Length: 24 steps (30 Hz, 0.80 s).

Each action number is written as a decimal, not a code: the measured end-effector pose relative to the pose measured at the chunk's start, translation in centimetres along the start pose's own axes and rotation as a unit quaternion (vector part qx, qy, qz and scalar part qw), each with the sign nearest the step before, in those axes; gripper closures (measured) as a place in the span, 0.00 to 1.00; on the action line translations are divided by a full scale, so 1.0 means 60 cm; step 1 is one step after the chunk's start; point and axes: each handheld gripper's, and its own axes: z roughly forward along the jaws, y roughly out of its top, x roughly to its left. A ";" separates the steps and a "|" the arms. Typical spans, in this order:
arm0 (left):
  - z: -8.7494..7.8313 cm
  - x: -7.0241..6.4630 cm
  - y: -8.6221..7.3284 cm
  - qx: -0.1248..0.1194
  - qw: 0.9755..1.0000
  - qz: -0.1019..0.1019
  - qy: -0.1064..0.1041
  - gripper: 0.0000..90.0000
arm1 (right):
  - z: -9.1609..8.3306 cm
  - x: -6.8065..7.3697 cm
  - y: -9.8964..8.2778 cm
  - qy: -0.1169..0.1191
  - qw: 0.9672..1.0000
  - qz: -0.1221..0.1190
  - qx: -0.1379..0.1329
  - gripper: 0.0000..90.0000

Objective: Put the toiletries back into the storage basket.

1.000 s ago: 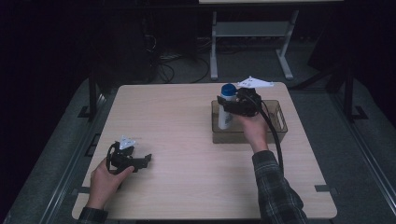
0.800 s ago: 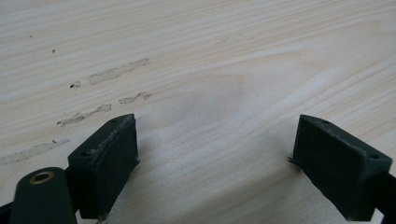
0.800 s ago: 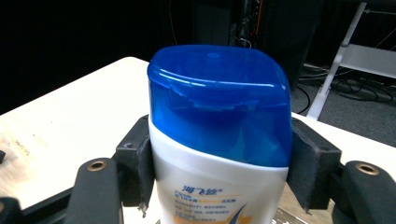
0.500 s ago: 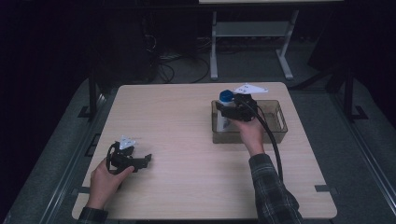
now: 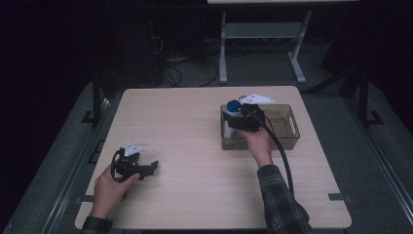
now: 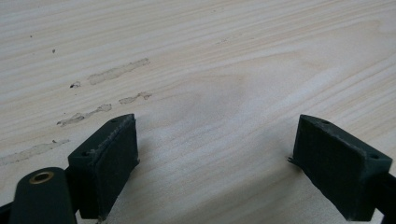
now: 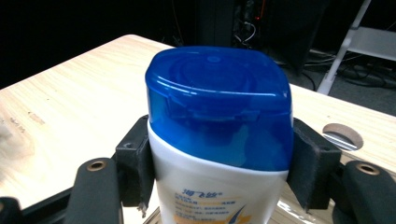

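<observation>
A white bottle [image 5: 234, 108] with a blue flip cap [image 7: 217, 116] stands upright at the left end of a clear, dark-tinted bin [image 5: 285, 140] on the right half of the wooden table. My right gripper [image 5: 235, 120] is shut on the bottle just below the cap, with a pad pressed on each side [image 7: 217, 163]. The bottle's lower part is hidden behind the bin wall and the gripper. At the table's front left my left gripper [image 5: 150, 168] lies low on the wood, its jaws open with only bare table between them [image 6: 215, 168].
A white metal stand [image 5: 258, 34] and loose cables sit on the floor beyond the table's far edge. A round cable hole [image 7: 342, 136] is cut in the tabletop near the bin. Bare wood [image 5: 185, 136] spreads between the two hands.
My right gripper has come down with the bottle, lowering it into the left end of the bin. The left hand and its gripper have stayed put.
</observation>
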 end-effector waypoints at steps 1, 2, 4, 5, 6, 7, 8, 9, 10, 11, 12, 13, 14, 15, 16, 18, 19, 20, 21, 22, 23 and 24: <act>0.000 0.000 0.000 0.000 1.000 0.000 0.000 0.14 | 0.001 0.001 0.000 0.003 1.000 0.001 0.003 0.38; 0.000 0.000 0.000 0.000 1.000 0.000 0.000 0.14 | 0.001 0.001 0.000 0.003 1.000 0.001 0.003 0.38; 0.000 0.000 0.000 0.000 1.000 0.000 0.000 0.14 | 0.004 0.005 -0.003 0.002 1.000 -0.003 0.010 0.38; 0.000 0.000 0.000 0.000 1.000 0.000 0.000 0.14 | 0.005 0.006 -0.003 0.002 1.000 -0.005 0.012 0.38; 0.000 0.000 0.000 0.000 1.000 0.000 0.000 0.14 | 0.006 0.007 -0.003 0.003 1.000 -0.005 0.014 0.38; 0.000 0.000 0.000 0.000 1.000 0.000 0.000 0.14 | 0.007 0.008 -0.004 0.002 1.000 -0.007 0.017 0.38; 0.000 0.000 0.000 0.000 1.000 0.000 0.000 0.14 | 0.008 0.010 -0.004 0.001 1.000 -0.007 0.021 0.38; 0.000 0.000 0.000 0.000 1.000 0.000 0.000 0.14 | 0.009 0.011 -0.005 0.001 1.000 -0.010 0.022 0.38; 0.000 0.000 0.000 0.000 1.000 0.000 0.000 0.14 | 0.009 0.011 -0.005 0.002 1.000 -0.010 0.025 0.38; 0.000 0.000 0.000 0.000 1.000 0.000 0.000 0.14 | 0.010 0.012 -0.005 0.002 1.000 -0.008 0.029 0.38; 0.000 0.000 0.000 0.000 1.000 0.000 0.000 0.14 | 0.010 0.012 -0.005 0.002 1.000 -0.009 0.030 0.38; 0.000 0.000 0.000 0.000 1.000 0.000 0.000 0.14 | 0.010 0.012 -0.006 0.003 0.999 -0.011 0.032 0.38; 0.000 0.000 0.000 0.000 1.000 0.000 0.000 0.14 | 0.011 0.012 -0.006 0.004 0.999 -0.012 0.034 0.38; 0.000 0.000 0.000 0.000 1.000 0.000 0.000 0.14 | 0.011 0.012 -0.007 0.005 0.999 -0.011 0.037 0.38; 0.000 0.000 0.000 0.000 1.000 0.000 0.000 0.14 | 0.011 0.012 -0.007 0.005 0.999 -0.011 0.037 0.38; 0.000 0.000 0.000 0.000 1.000 0.000 0.000 0.14 | 0.012 0.013 -0.008 0.006 0.999 -0.012 0.044 0.38; 0.000 0.000 0.000 0.000 1.000 0.000 0.000 0.14 | 0.012 0.013 -0.008 0.006 0.999 -0.013 0.046 0.38; 0.000 0.000 0.000 0.000 1.000 0.000 0.000 0.14 | 0.012 0.013 -0.008 0.006 0.999 -0.013 0.046 0.38; 0.000 0.000 0.000 0.000 1.000 0.000 0.000 0.14 | 0.013 0.015 -0.009 0.007 0.999 -0.015 0.050 0.38; 0.000 0.000 0.000 0.000 1.000 0.000 0.000 0.14 | 0.013 0.015 -0.009 0.007 0.999 -0.016 0.051 0.38; 0.000 0.000 0.000 0.000 1.000 0.000 0.000 0.14 | 0.013 0.015 -0.009 0.007 0.998 -0.016 0.052 0.38; 0.000 0.000 0.000 0.000 1.000 0.000 0.000 0.14 | 0.014 0.015 -0.009 0.008 0.998 -0.016 0.052 0.38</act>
